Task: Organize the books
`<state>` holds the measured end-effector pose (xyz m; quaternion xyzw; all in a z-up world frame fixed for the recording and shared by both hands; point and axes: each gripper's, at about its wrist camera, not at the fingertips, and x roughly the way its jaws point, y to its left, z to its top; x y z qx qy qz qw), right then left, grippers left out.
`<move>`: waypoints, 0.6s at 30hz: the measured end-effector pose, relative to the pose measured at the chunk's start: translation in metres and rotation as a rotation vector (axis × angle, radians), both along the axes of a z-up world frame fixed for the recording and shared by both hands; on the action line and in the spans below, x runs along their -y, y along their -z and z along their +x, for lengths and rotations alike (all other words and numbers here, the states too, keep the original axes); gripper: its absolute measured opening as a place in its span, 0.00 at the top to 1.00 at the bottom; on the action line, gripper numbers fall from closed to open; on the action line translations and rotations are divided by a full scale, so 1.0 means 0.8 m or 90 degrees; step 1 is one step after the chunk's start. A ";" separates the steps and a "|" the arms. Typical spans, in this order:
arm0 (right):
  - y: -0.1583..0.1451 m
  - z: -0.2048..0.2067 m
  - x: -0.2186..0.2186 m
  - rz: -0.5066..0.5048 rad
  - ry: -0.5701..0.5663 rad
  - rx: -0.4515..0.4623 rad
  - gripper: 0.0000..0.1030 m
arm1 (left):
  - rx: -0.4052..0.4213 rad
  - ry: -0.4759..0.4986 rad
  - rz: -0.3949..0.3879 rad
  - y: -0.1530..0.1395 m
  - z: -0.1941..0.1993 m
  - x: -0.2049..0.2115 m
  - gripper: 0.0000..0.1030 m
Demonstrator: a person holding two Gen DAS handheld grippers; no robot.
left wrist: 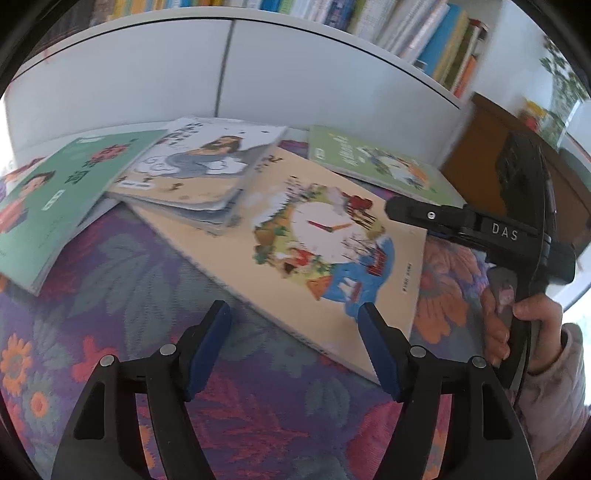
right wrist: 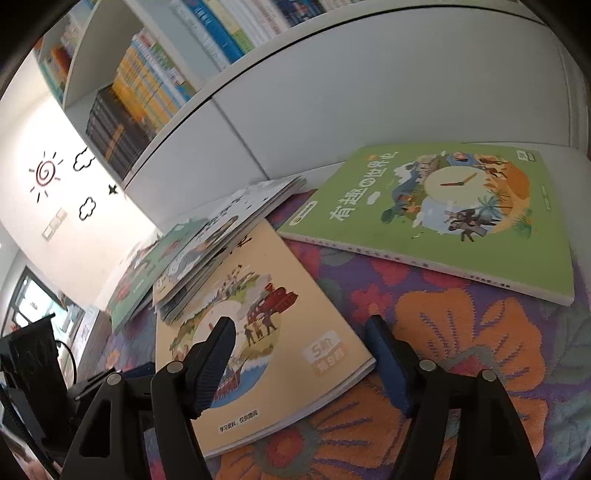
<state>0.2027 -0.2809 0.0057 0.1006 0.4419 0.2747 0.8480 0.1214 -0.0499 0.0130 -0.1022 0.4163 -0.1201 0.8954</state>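
A beige book with a clock picture (left wrist: 314,236) (right wrist: 266,325) lies flat on a flowered cloth. On its far left corner rests a white and grey book (left wrist: 199,166) (right wrist: 229,221), and a teal book (left wrist: 55,199) (right wrist: 147,266) lies further left. A light green clock book (left wrist: 373,162) (right wrist: 443,218) lies apart at the far right. My left gripper (left wrist: 293,308) is open at the beige book's near edge, its pads not pressing on it. My right gripper (right wrist: 301,322) is open over the same book's right corner and holds nothing. In the left wrist view its black finger (left wrist: 406,210) reaches in from the right, held by a hand (left wrist: 532,317).
The flowered cloth (left wrist: 221,406) (right wrist: 461,350) covers the surface. A white cabinet front (left wrist: 147,74) (right wrist: 369,92) stands right behind the books, with a shelf full of upright books (left wrist: 424,33) (right wrist: 147,85) above it. A wall with sun and cloud decals (right wrist: 48,173) is at the left.
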 end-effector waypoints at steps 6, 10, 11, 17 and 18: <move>-0.002 -0.012 -0.010 -0.024 -0.034 0.008 0.26 | -0.004 0.035 0.020 -0.001 0.000 0.010 0.28; -0.005 -0.037 -0.025 -0.078 -0.059 0.012 0.26 | -0.022 0.036 0.047 -0.006 -0.007 0.014 0.27; -0.005 -0.044 -0.028 -0.088 -0.064 0.012 0.26 | -0.026 0.036 0.048 -0.006 -0.009 0.012 0.27; -0.008 -0.111 -0.037 -0.086 -0.112 -0.034 0.26 | -0.063 0.108 0.013 -0.009 -0.049 0.001 0.28; -0.009 -0.121 -0.038 -0.068 -0.122 -0.050 0.26 | -0.071 0.122 0.014 -0.009 -0.063 0.000 0.27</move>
